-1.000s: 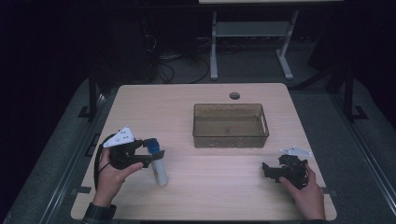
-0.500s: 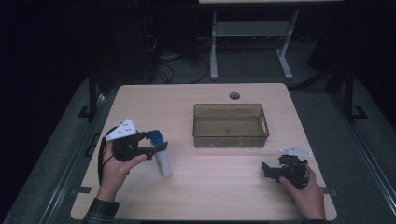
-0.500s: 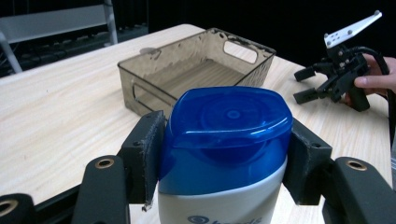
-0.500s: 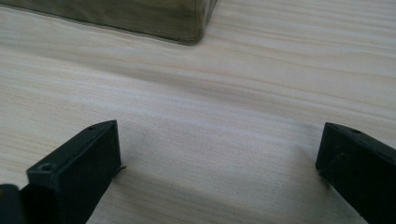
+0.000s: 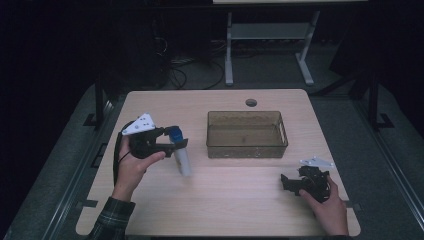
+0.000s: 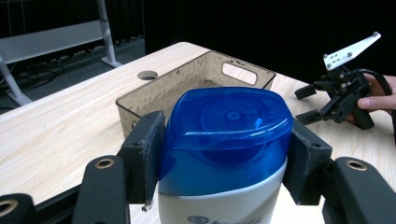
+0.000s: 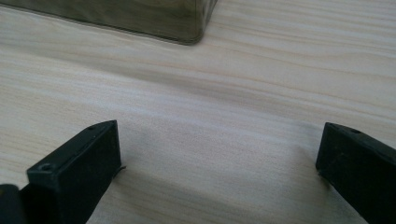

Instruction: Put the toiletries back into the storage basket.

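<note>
While left gripper (image 5: 176,144) clamps bottle (image 5: 181,155), right gripper (image 5: 287,182) jaws wide, pale wood table (image 5: 240,200), dark rm.

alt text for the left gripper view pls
The left gripper clamps a white bottle by its blue cap, close up. Behind it on the wooden table sits an empty brown bin, with the right gripper far right.
</note>
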Motion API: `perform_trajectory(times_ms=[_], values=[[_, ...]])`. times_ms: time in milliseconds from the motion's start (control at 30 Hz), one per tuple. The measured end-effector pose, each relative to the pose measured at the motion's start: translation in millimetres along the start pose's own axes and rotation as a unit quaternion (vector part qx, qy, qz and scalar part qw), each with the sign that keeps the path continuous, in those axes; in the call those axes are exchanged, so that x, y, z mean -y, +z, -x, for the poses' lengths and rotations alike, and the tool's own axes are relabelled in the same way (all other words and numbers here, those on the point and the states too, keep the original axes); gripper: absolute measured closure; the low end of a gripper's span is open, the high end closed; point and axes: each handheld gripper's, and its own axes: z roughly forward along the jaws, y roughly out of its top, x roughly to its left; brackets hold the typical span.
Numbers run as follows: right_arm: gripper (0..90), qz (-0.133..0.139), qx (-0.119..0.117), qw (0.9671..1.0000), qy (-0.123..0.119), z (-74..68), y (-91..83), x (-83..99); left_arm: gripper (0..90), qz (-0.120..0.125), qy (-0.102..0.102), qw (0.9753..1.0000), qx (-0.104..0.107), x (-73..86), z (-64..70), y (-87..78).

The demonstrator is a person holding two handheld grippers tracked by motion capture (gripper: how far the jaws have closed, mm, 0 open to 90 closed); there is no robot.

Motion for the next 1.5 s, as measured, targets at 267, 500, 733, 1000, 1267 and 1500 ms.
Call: perform_trajectory(times_ms=[267, 500, 733, 1000, 1267, 1500], values=[[0.0, 0.0, 0.001, 1.0, -0.001, 0.1, 0.0, 0.0, 38.1, 0.004, 0.005, 1.0, 0.002, -14.6, -1.6, 11.0], [0.0, 0.001, 0.001, 1.0, -0.001, 0.1, 0.0, 0.0, 38.1, 0.01, 0.008, 0.9999, 0.01, -28.5, -3.2, 24.0], [0.0, 0.0, 0.0, 1.0, 0.0, 0.0, -0.1, 0.0, 38.1, 0.013, 0.011, 0.9997, 0.019, -41.3, -4.0, 39.0], [0.0, 0.0, 0.001, 1.0, -0.001, 0.1, 0.0, 0.0, 38.1, 0.021, 0.018, 0.9993, 0.025, -55.7, -4.3, 52.4], [0.0, 0.0, 0.001, 1.0, -0.001, 0.1, 0.0, 0.0, 38.1, 0.026, 0.021, 0.999, 0.029, -63.5, -7.5, 67.1], [0.0, 0.0, 0.001, 1.0, -0.001, 0.1, 0.0, 0.0, 38.1, 0.031, 0.037, 0.9986, 0.023, -69.6, -9.8, 79.8]])
